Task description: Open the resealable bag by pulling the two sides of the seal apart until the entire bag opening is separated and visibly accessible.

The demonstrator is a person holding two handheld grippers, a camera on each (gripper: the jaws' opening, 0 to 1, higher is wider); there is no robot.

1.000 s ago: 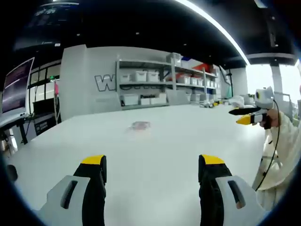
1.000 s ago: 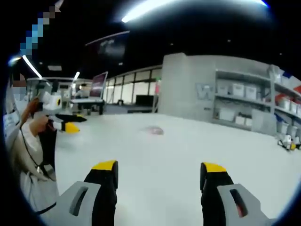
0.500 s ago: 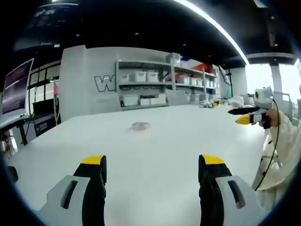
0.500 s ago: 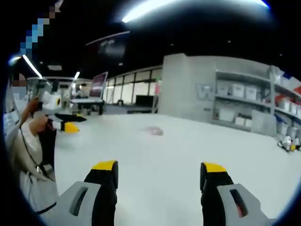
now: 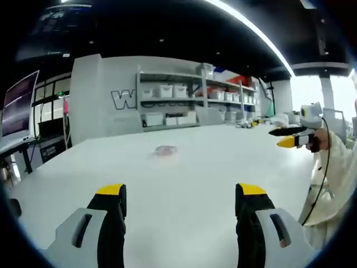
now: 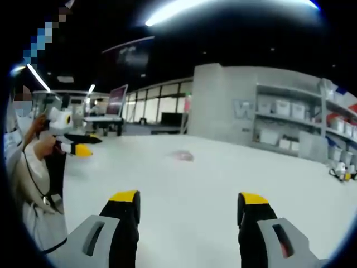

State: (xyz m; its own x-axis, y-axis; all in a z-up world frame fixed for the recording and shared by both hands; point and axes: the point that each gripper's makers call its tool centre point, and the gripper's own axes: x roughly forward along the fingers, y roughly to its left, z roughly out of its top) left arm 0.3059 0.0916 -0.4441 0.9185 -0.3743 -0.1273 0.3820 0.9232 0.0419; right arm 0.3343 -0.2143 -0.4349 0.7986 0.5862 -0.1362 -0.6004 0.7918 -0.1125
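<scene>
Since a second ago almost nothing is changing: the table and the shelves are sitting where they were in both views, and only the other gripper, seen at the edge of each view, is shifting very slightly.

I am holding both tools above a wide white table [image 5: 184,184], well back from the work. My left gripper [image 5: 181,196] is standing with its two yellow-tipped jaws wide apart and nothing between them. My right gripper [image 6: 189,204] is the same — jaws spread wide, nothing held.

The resealable bag [image 5: 165,150] is lying flat on the table, far ahead of the left jaws and a little left of centre. In the right gripper view the same bag [image 6: 183,155] is showing as a small pale, pinkish patch, again well apart from my jaws. It is too small and blurred for me to tell whether its seal is closed or which way the opening is facing.

Beyond the table, shelving [image 5: 195,100] with white boxes is lining a grey wall.

As I judge it, the task is not yet under way — neither gripper is touching the bag. Everything is left: reaching the bag, taking one side of the seal in each gripper, and pulling the sides apart along the whole opening.
</scene>
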